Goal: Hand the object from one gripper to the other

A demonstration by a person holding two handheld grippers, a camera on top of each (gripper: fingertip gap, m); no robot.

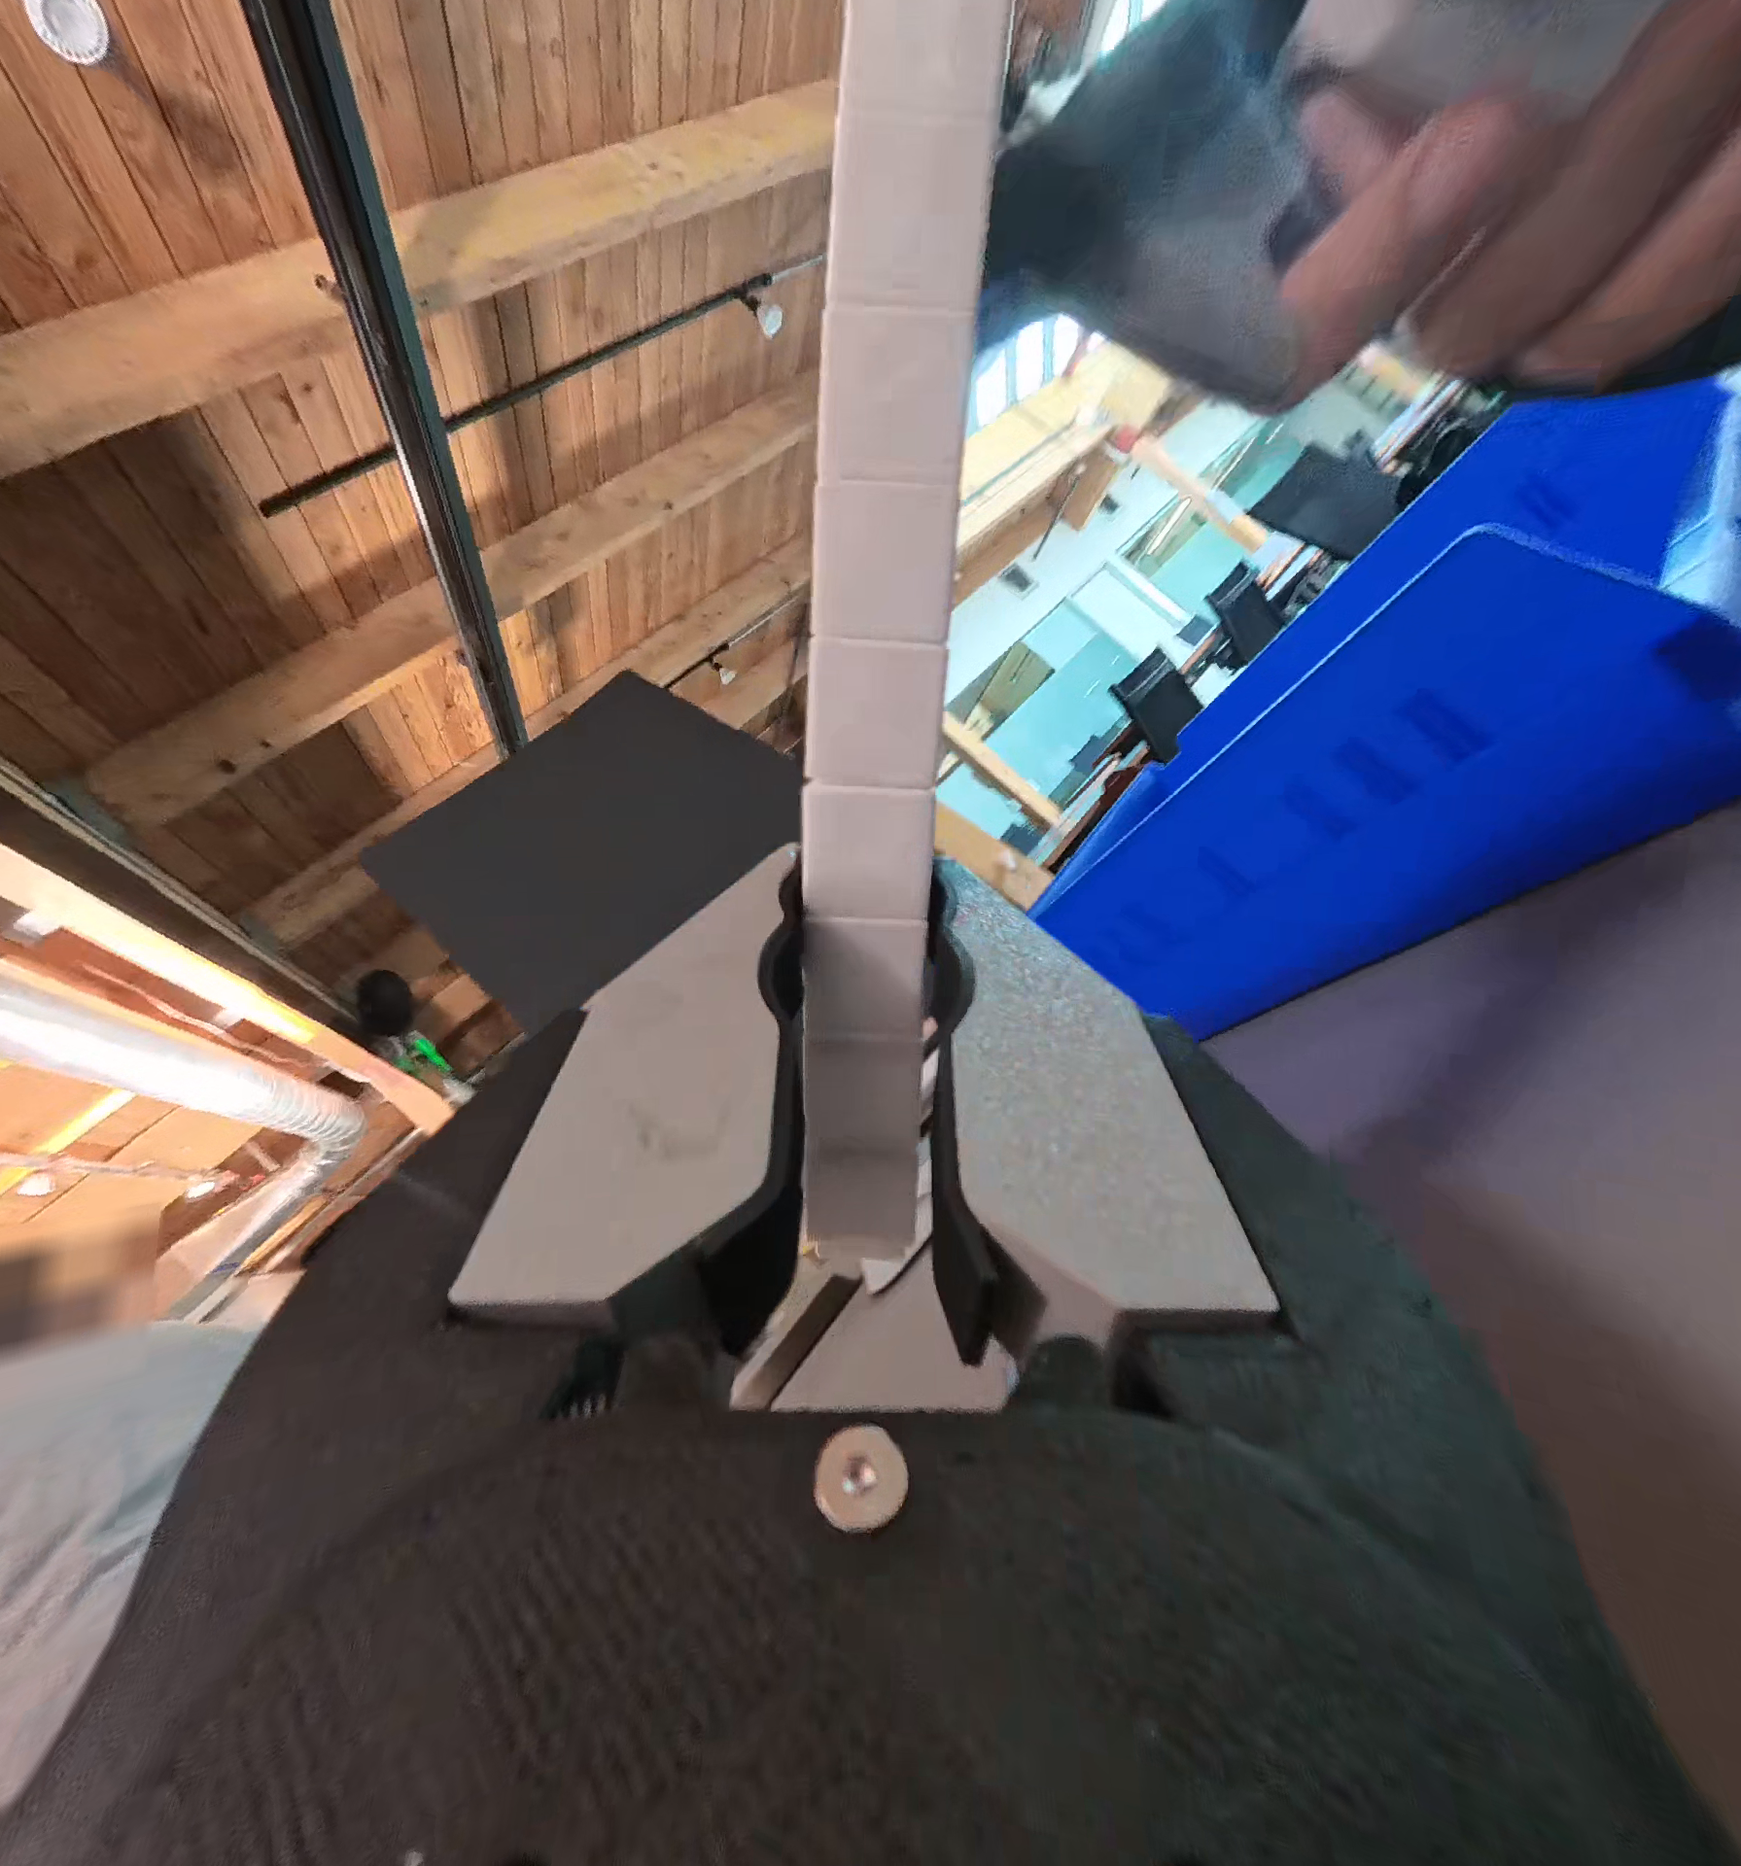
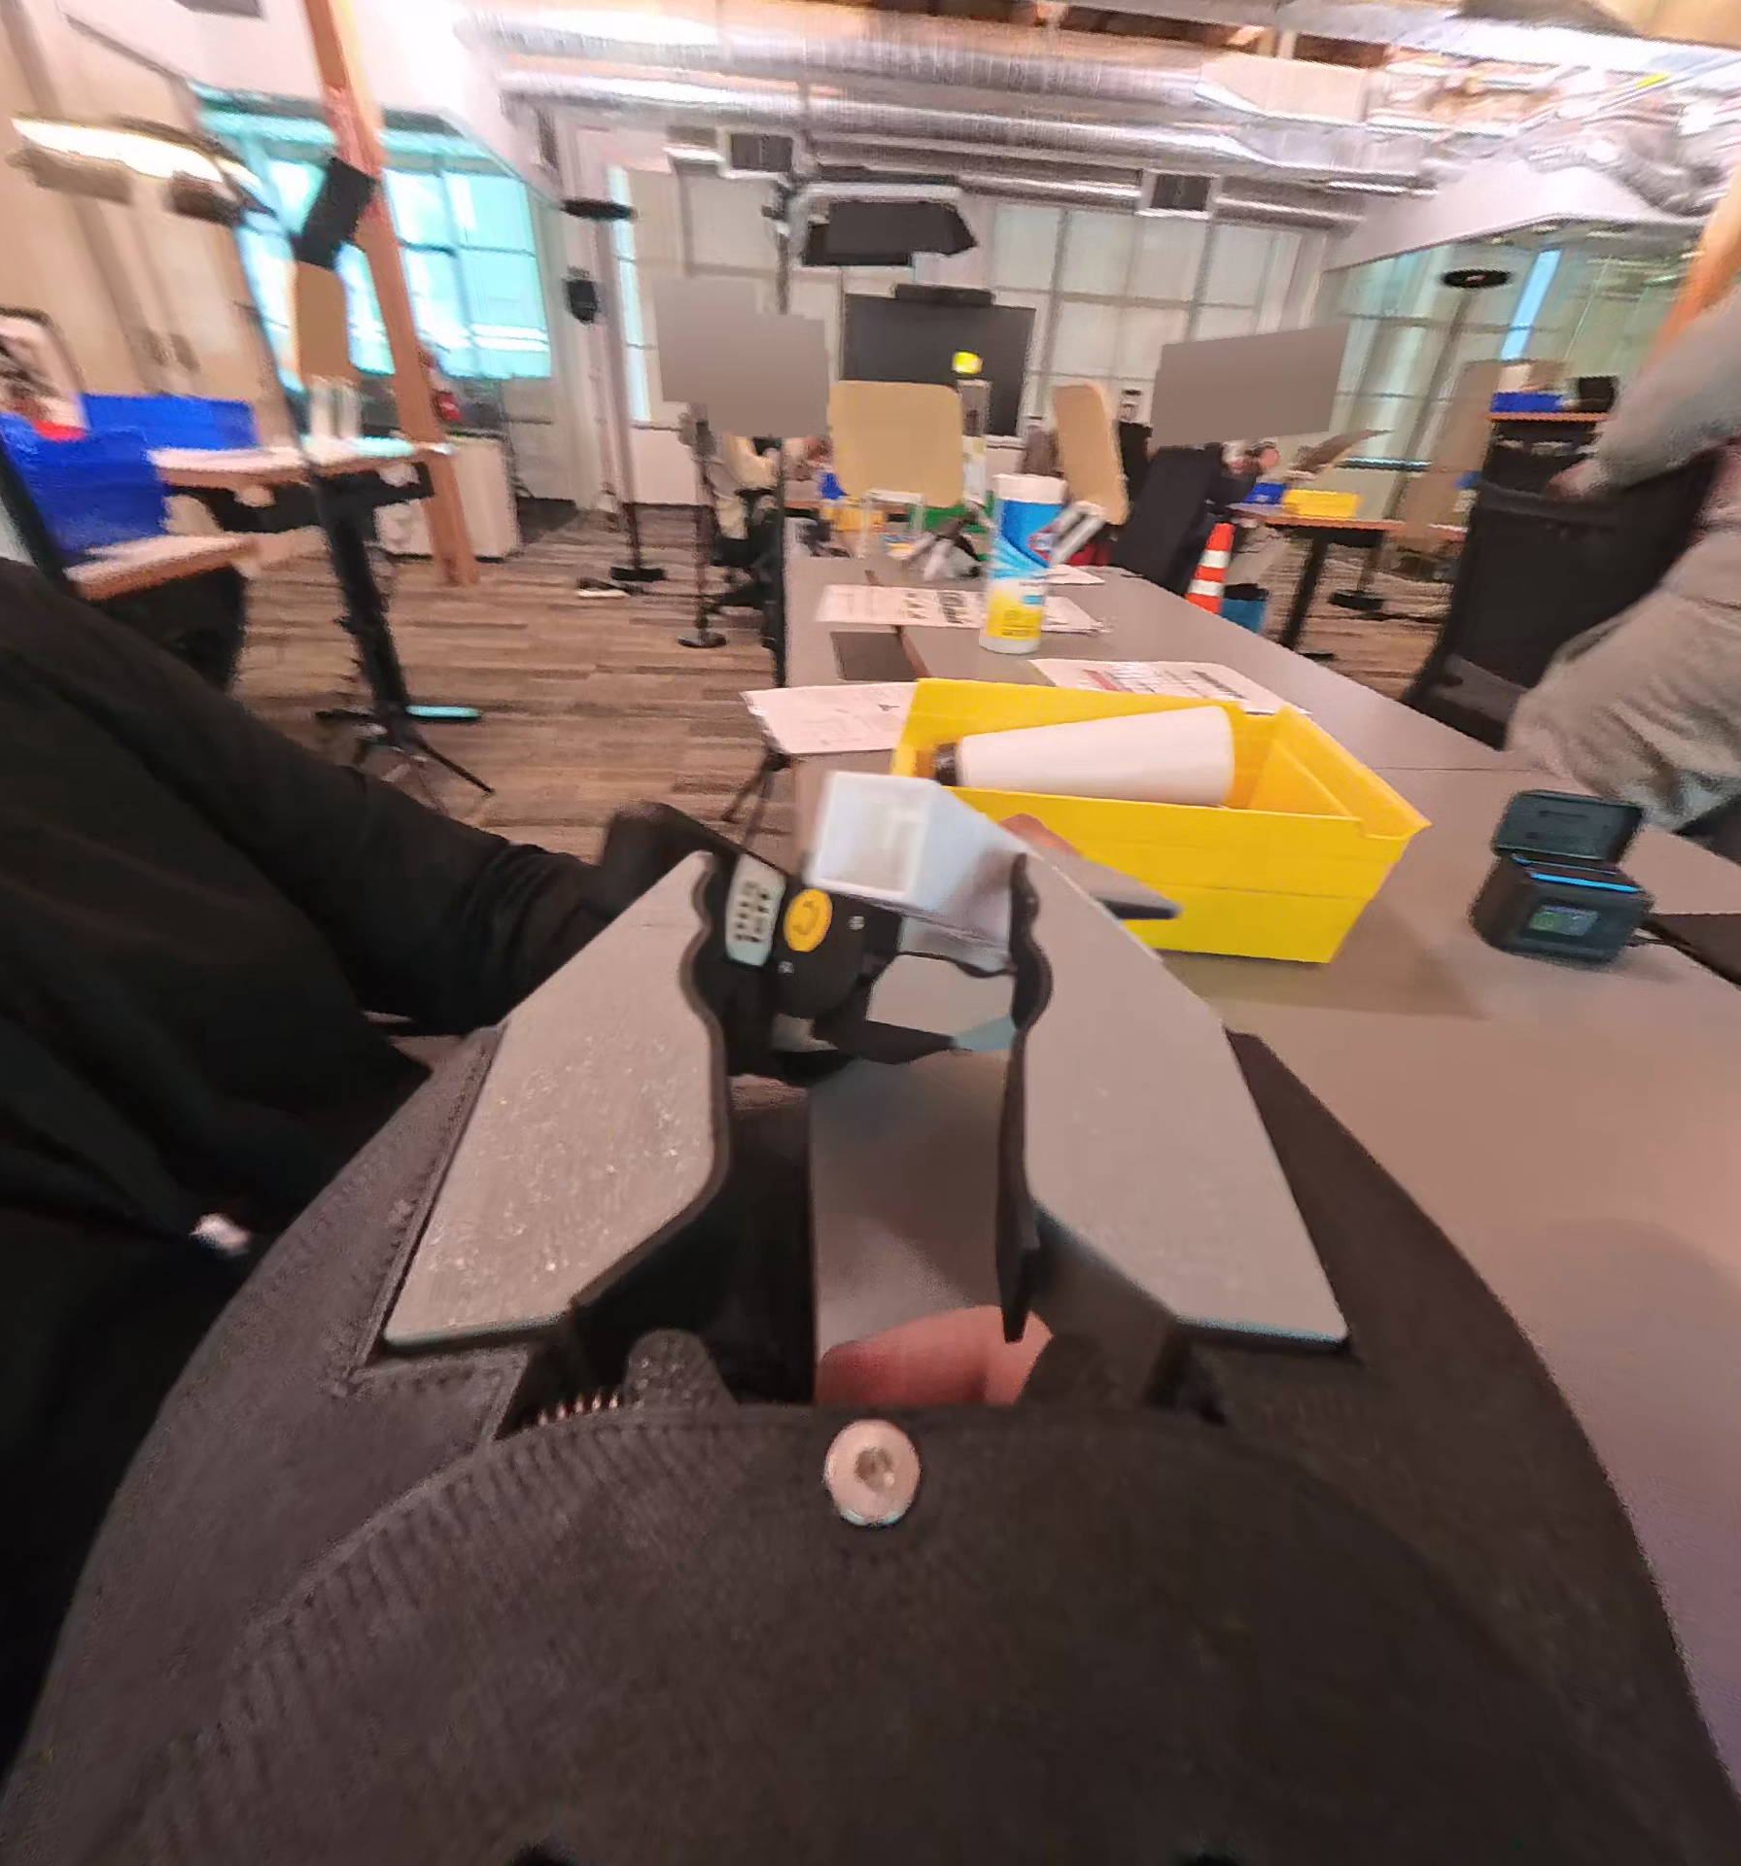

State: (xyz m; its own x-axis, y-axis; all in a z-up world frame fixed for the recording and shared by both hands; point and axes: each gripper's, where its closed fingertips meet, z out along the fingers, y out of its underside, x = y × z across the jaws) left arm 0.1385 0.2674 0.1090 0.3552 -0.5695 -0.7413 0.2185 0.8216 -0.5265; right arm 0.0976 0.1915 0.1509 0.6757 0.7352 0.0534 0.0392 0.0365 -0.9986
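A long white channel strip [image 1: 886, 565], hollow and cut into segments, stands up out of my left gripper [image 1: 864, 889], which is shut on its lower end. In the right wrist view I see the strip's open square end [image 2: 886, 858] between the tips of my right gripper [image 2: 861, 889]. The right gripper's jaws stand apart around it, and the strip lies close to the right finger [image 2: 1129, 1111]. The left gripper [image 2: 795, 939] shows just behind, held by a black-sleeved arm [image 2: 240, 858]. The right gripper and a hand [image 1: 1452, 232] show blurred at the top right of the left wrist view.
A yellow bin [image 2: 1250, 889] holding a white cone [image 2: 1098, 767] sits on the grey table [image 2: 1502, 1161]. A small open black case [image 2: 1563, 889] lies to its right, and a wipes canister [image 2: 1023, 565] stands farther back. A person in grey [image 2: 1704, 606] stands at the right. A blue bin [image 1: 1452, 757] is near the left gripper.
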